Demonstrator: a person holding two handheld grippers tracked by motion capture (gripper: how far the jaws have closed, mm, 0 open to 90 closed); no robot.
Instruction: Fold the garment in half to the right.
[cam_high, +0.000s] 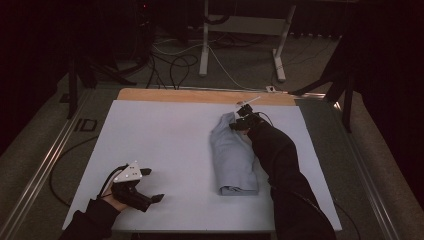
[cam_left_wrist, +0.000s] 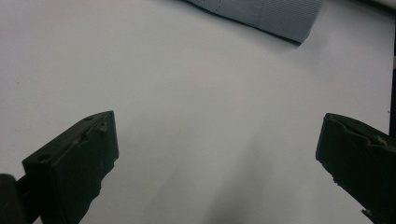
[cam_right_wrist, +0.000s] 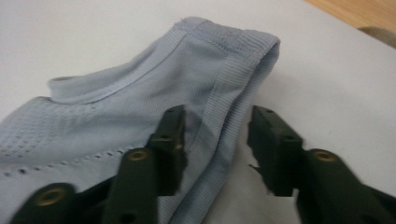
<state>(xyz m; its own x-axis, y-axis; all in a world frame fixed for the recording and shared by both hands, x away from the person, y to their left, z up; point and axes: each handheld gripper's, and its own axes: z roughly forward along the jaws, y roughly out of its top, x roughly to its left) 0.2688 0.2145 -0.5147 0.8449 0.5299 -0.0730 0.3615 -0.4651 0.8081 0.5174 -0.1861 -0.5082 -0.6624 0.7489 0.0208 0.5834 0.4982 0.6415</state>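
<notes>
Folded light-blue garment (cam_high: 234, 159) lies on the desk (cam_high: 165, 145), right of centre. Right gripper (cam_right_wrist: 215, 140), jaws partly apart, straddles its ribbed far edge. Left gripper (cam_high: 150, 186), jaws wide, sits empty near the front-left corner

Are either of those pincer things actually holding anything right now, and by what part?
Nothing is held. The right gripper stands open, jaws astride the ribbed edge of the folded light-blue garment, not yet closed. The left gripper is open over the bare white table.
</notes>
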